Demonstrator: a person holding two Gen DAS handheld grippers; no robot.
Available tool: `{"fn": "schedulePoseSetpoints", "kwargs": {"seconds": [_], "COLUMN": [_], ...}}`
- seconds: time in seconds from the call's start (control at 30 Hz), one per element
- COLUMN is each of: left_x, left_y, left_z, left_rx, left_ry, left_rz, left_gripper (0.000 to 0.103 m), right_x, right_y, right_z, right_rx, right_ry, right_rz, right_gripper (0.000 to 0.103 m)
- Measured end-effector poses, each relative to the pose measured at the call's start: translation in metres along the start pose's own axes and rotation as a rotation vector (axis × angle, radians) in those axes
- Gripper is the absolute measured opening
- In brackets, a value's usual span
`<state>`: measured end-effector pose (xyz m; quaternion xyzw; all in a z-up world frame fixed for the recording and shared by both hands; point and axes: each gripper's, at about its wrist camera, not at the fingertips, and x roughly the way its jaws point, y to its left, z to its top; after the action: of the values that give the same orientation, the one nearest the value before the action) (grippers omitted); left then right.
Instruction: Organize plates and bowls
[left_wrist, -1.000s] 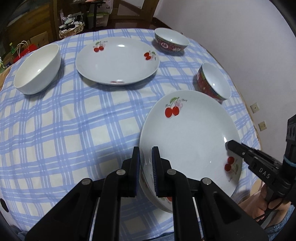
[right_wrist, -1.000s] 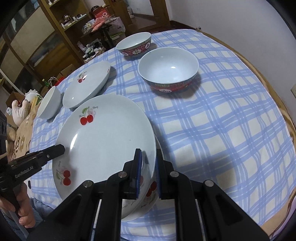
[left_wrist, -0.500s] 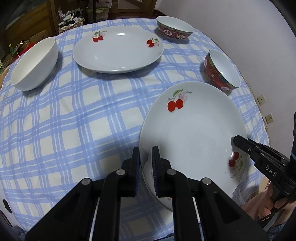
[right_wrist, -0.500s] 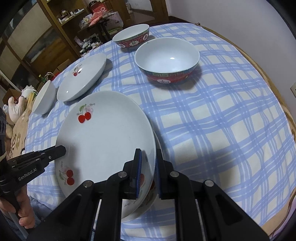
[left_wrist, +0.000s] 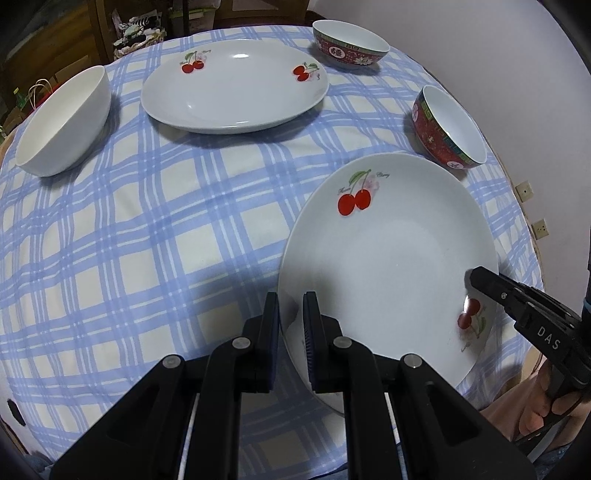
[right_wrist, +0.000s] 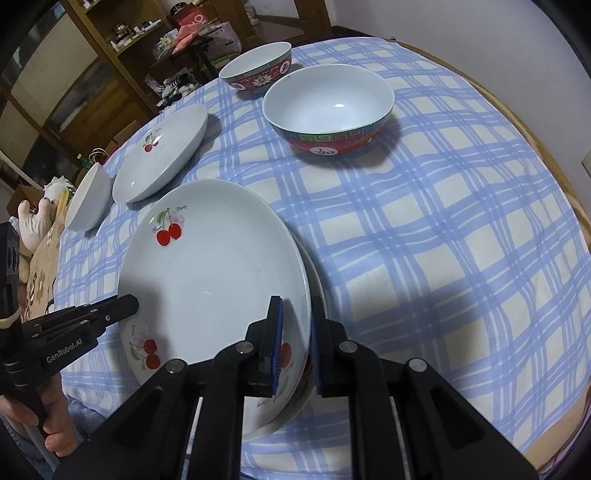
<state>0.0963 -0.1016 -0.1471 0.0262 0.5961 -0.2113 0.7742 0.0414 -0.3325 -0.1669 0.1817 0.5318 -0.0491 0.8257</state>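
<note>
Visibly, the white plate (left_wrist: 388, 258) bears red cherry prints.

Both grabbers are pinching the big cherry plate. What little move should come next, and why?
Probably lower it gently and let go. The left gripper and right gripper each pinch an edge of the white cherry-printed plate, and another similar plate's rim already peeks out right beneath it, so it looks lined up to stack there on the blue checked tablecloth.
</note>
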Motion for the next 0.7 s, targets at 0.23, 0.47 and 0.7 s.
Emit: {"fn": "schedulePoseSetpoints", "kwargs": {"seconds": [0.23, 0.47, 0.7], "left_x": [0.0013, 0.0012, 0.0002], "left_y": [-0.0004, 0.0017, -0.0008], "left_z": [0.0001, -0.0012, -0.0024], "left_rx": [0.010, 0.011, 0.035], "left_ry": [-0.003, 0.005, 0.010], "left_rz": [0.010, 0.002, 0.017], "left_gripper": [0.012, 0.012, 0.012], "right_x": [0.0025, 0.0022, 0.0033], "right_y": [-0.0004, 0.0004, 0.0008], "right_z": [0.0007, 0.0009, 0.0014], "right_rx": [0.016, 0.013, 0.010], "right_ry": [0.009, 0.009, 0.009], "right_rz": [0.008, 0.006, -0.001], "right_gripper": [0.015, 0.015, 0.015]}}
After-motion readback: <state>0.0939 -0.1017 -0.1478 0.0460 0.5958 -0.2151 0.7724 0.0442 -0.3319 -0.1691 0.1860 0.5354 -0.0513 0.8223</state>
